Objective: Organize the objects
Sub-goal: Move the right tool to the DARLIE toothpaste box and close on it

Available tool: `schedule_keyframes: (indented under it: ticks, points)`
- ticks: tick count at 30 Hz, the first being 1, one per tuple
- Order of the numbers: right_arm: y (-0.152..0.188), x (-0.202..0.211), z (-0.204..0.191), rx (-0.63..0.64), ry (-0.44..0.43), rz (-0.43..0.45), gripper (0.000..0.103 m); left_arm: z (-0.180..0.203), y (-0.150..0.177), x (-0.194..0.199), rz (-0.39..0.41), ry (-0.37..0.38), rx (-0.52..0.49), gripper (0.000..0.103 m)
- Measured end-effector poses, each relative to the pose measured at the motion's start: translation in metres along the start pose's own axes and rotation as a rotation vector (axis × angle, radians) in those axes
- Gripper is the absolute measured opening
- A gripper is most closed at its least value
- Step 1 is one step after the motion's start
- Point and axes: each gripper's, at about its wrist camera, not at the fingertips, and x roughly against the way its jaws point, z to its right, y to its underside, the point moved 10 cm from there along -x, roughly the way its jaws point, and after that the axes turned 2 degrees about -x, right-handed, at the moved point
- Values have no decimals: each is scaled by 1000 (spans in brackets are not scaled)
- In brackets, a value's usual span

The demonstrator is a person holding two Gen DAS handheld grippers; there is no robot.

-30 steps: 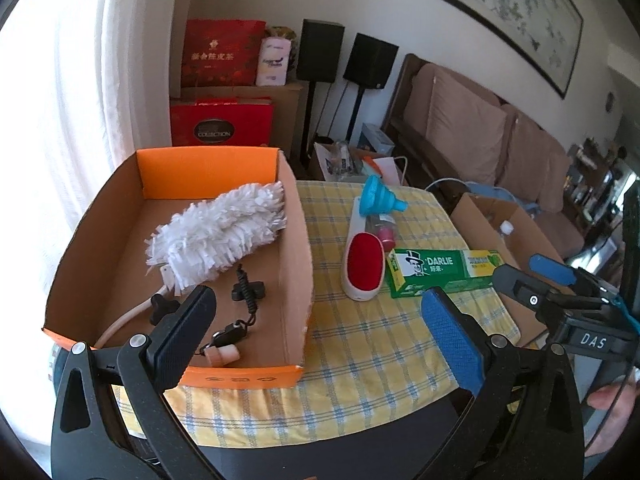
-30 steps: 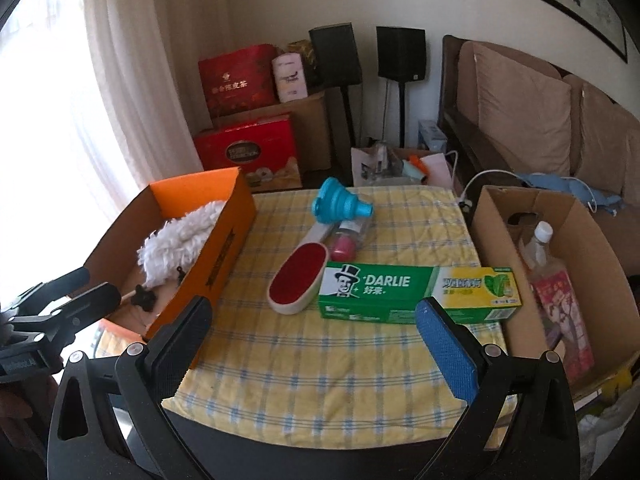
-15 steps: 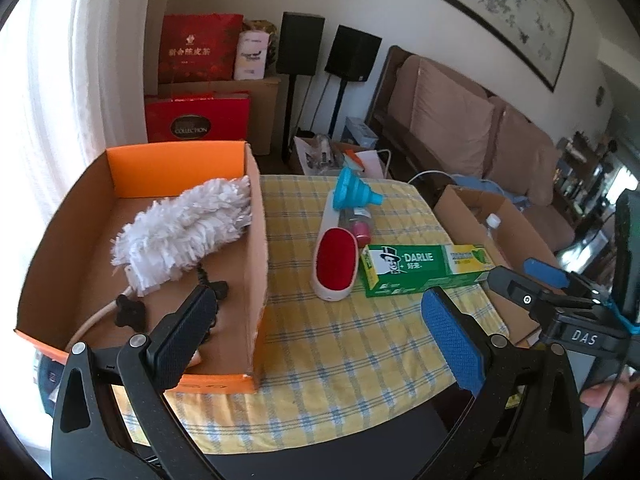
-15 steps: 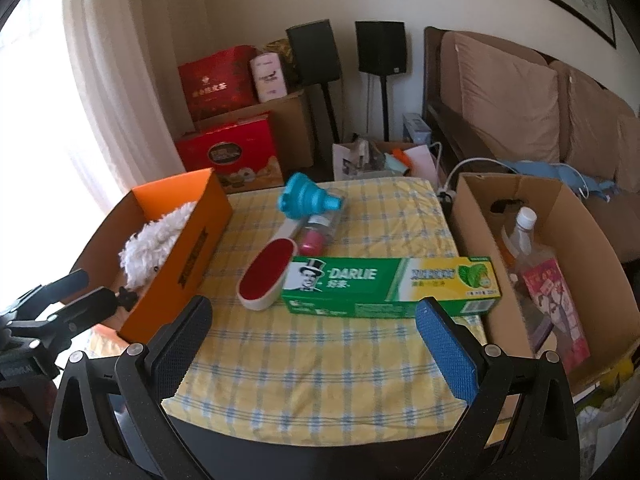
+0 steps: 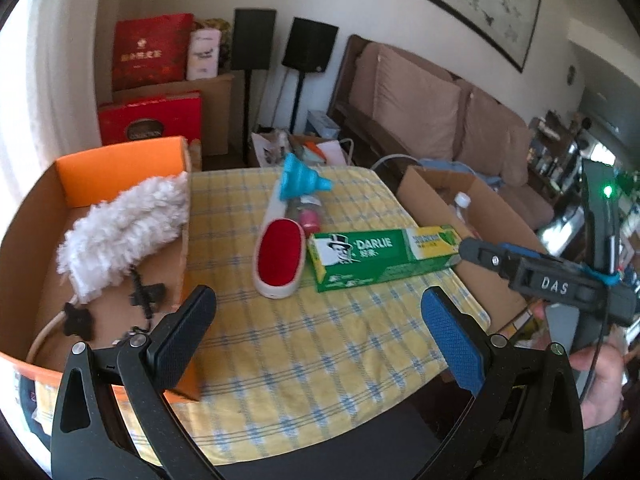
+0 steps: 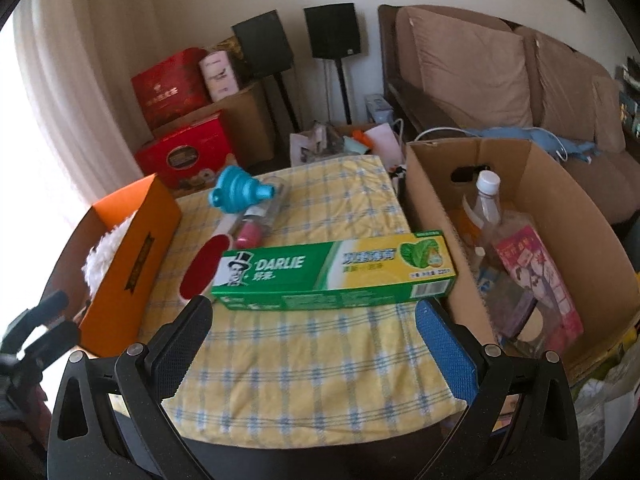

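A green and yellow Darlie toothpaste box (image 6: 332,272) lies on the yellow checked tablecloth (image 6: 320,356), also in the left wrist view (image 5: 380,254). Left of it lie a red lint brush (image 5: 280,258), a teal funnel (image 5: 300,178) and a pink-capped tube (image 6: 250,230). My right gripper (image 6: 314,334) is open, close in front of the toothpaste box, jaws wider than it is long. My left gripper (image 5: 320,328) is open and empty above the table's near edge. The orange box (image 5: 120,160) at the left holds a white duster (image 5: 124,224) and black cord pieces.
A brown cardboard box (image 6: 560,208) beside the table's right edge holds a clear bottle (image 6: 486,204) and packets. Behind are red gift boxes (image 5: 152,50), two black speakers and a brown sofa (image 5: 440,100). The right gripper's body shows in the left wrist view (image 5: 560,284).
My right gripper has moved forward and right toward the toothpaste box, which now looms larger. My left gripper has swung right, away from the orange box. Both stay open.
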Motion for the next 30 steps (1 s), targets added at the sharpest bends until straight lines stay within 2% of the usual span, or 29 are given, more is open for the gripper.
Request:
schedule_keyframes:
  ticks: [6, 9, 15, 20, 25, 30]
  points:
    - [-9, -7, 13, 4, 13, 28, 102, 14, 3, -29, -33, 27, -8, 102]
    - [-16, -13, 21, 1, 15, 13, 95, 18, 6, -46, -67, 58, 6, 102]
    - [-33, -31, 16, 13, -22, -16, 94, 20, 6, -75, -96, 75, 22, 102]
    - [-43, -70, -2, 61, -82, -100, 94, 18, 18, -87, -129, 86, 38, 101]
    - [-47, -116, -10, 145, -77, -198, 94, 14, 25, -89, -141, 85, 39, 101]
    - [-42, -145, 2, 142, -64, -285, 93, 13, 30, -90, -150, 94, 49, 101]
